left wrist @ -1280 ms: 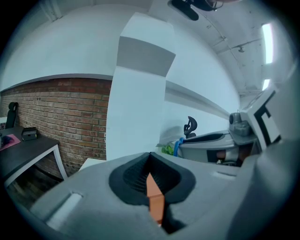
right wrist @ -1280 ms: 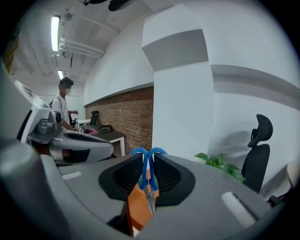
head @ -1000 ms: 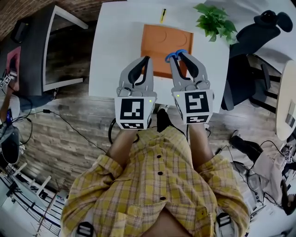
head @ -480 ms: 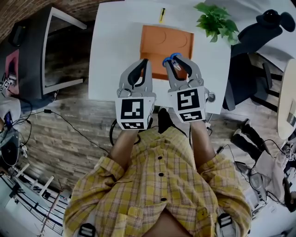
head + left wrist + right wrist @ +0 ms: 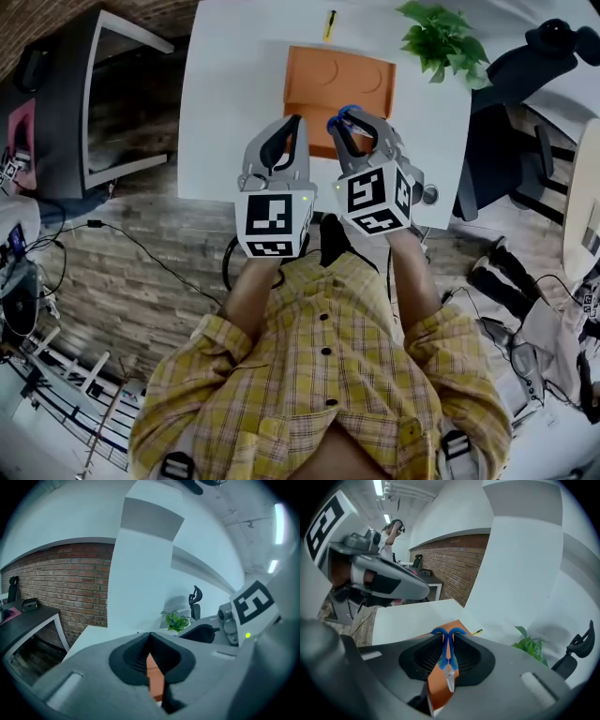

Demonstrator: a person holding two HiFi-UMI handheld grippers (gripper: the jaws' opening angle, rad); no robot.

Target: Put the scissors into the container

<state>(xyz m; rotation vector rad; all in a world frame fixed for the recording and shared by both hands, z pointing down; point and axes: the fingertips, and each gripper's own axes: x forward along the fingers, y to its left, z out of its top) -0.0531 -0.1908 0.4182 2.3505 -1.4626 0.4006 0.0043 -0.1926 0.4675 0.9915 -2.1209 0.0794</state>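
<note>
Blue-handled scissors [image 5: 343, 115] [image 5: 446, 653] are clamped between the jaws of my right gripper [image 5: 354, 119] [image 5: 448, 633], handles pointing away and the blade tips toward the camera. They hang over the near edge of the shallow orange container [image 5: 338, 84] [image 5: 439, 690] on the white table [image 5: 232, 103]. Beside it, my left gripper [image 5: 297, 122] [image 5: 150, 635] sits at the container's near left corner, jaws together with nothing between them. In the left gripper view a strip of the orange container [image 5: 155, 679] shows through the slit.
A potted green plant [image 5: 441, 39] stands at the table's far right and a yellow pen [image 5: 330, 26] lies beyond the container. A black office chair [image 5: 530, 66] is to the right, a dark desk [image 5: 75, 103] to the left. Cables lie on the wooden floor.
My right gripper has rolled and shifted a little left with the scissors, closer to the left gripper. The left gripper has hardly moved.
</note>
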